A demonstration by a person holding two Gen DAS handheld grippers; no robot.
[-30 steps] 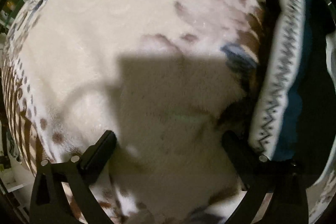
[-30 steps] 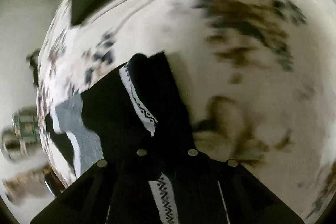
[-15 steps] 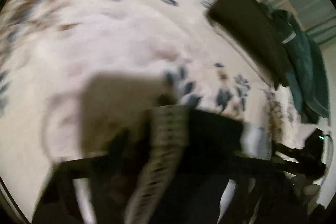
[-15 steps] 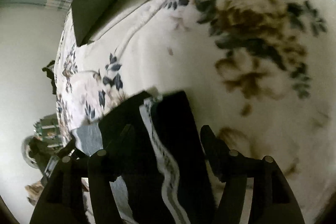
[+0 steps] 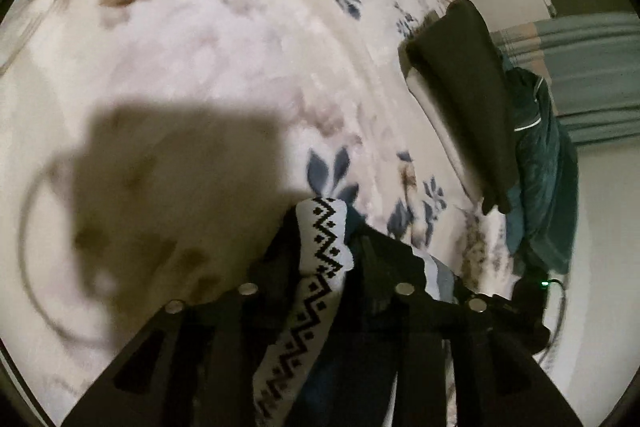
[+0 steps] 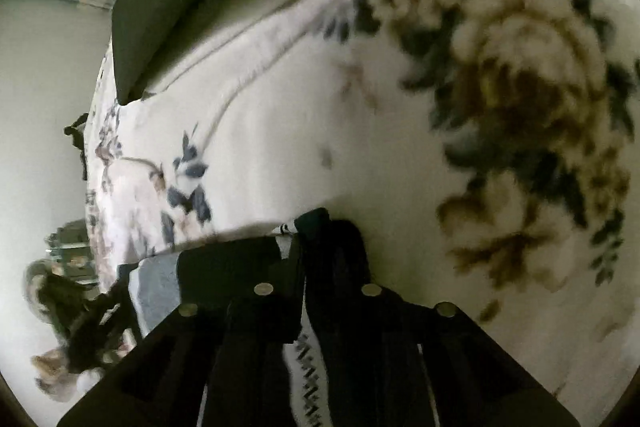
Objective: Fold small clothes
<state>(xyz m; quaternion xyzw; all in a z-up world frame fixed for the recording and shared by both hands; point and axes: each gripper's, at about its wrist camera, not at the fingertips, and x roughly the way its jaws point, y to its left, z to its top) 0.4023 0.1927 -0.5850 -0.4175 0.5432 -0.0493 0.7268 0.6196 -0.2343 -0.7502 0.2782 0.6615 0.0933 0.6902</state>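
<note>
Dim room, heavy fisheye warp, motion blur, big shadow on blanket (image 5: 180, 163)

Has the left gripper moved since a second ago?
Yes. The left gripper swung off the bare blanket onto the black zigzag-trimmed garment, now shut on it; the dark pillow is newly in view.

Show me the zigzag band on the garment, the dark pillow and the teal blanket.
zigzag band (image 5: 324, 247), left wrist view, white knit strip.
dark pillow (image 5: 464, 91), left wrist view, its flat face.
teal blanket (image 5: 540, 179), left wrist view, hanging folds.

You are looking at a floral bedspread (image 5: 224, 67) lying flat, a dark pillow (image 5: 464, 99) resting on it, and perhaps a teal blanket (image 5: 544, 163) bunching beside the pillow.
</note>
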